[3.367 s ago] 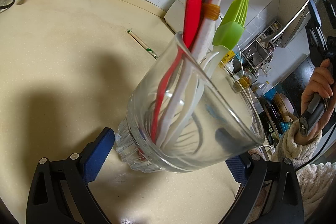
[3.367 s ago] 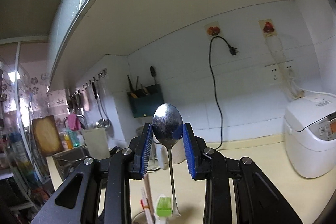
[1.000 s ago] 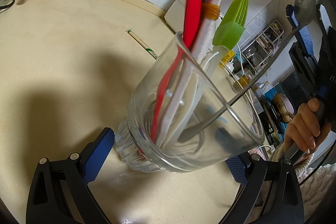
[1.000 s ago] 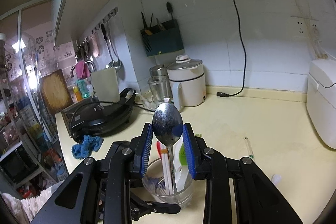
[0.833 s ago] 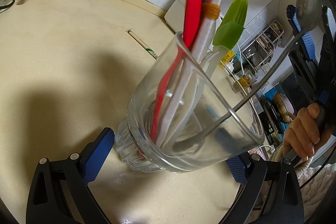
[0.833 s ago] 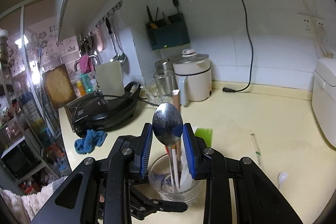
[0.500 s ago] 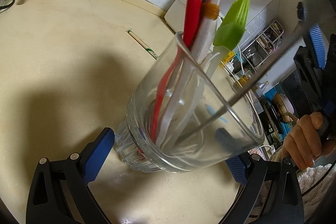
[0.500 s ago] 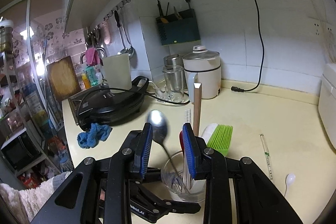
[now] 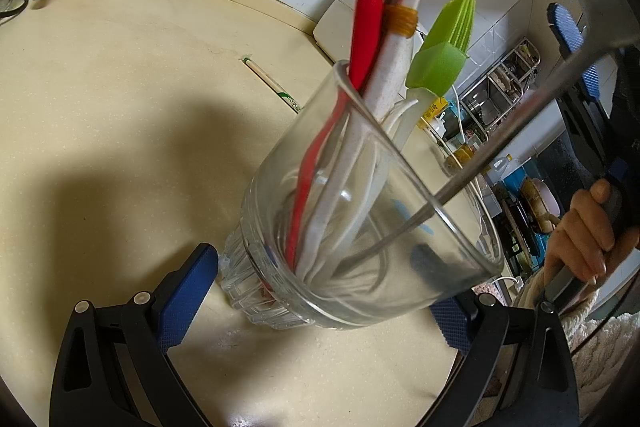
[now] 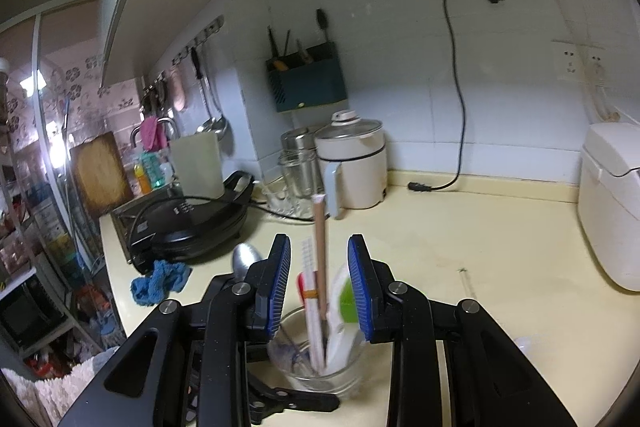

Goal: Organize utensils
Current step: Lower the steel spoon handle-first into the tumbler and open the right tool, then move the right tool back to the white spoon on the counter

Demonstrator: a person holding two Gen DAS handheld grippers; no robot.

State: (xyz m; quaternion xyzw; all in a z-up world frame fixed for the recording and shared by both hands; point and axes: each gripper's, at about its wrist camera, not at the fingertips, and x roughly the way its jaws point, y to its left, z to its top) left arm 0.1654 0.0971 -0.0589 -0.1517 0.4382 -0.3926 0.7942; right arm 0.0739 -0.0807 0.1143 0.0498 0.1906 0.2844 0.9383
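- A clear glass (image 9: 360, 211) is seen standing on the cream countertop (image 9: 120, 107), well in from the tiled back wall, and it is flanked by the blue pads of the left gripper (image 9: 316, 291).
- One pad (image 9: 184, 291) lies just beside the ribbed base of the glass and the other (image 9: 452, 323) shows behind its far side; whether the pads actually press on the glass cannot be told.
- Inside the glass a red utensil (image 9: 366, 23), a pale speckled handle (image 9: 404, 39) (banded in orange), a green silicone brush (image 9: 444, 55) and some white handles are held upright, leaning on the rim.
- A metal spoon (image 9: 516, 123) is seen resting handle-down in the glass, its stem slanting out over the near rim towards the right gripper (image 10: 319, 291).
- The jaws of the right gripper are seen partly apart with nothing between the pads; the spoon's bowl (image 10: 245, 259) shows outside the left pad, blurred.
- The right gripper's handle is gripped by a hand (image 9: 584, 235) in a woolly sleeve.
- A wrapped pair of chopsticks (image 9: 270, 79) is left lying on the countertop beyond the glass, near the back wall.
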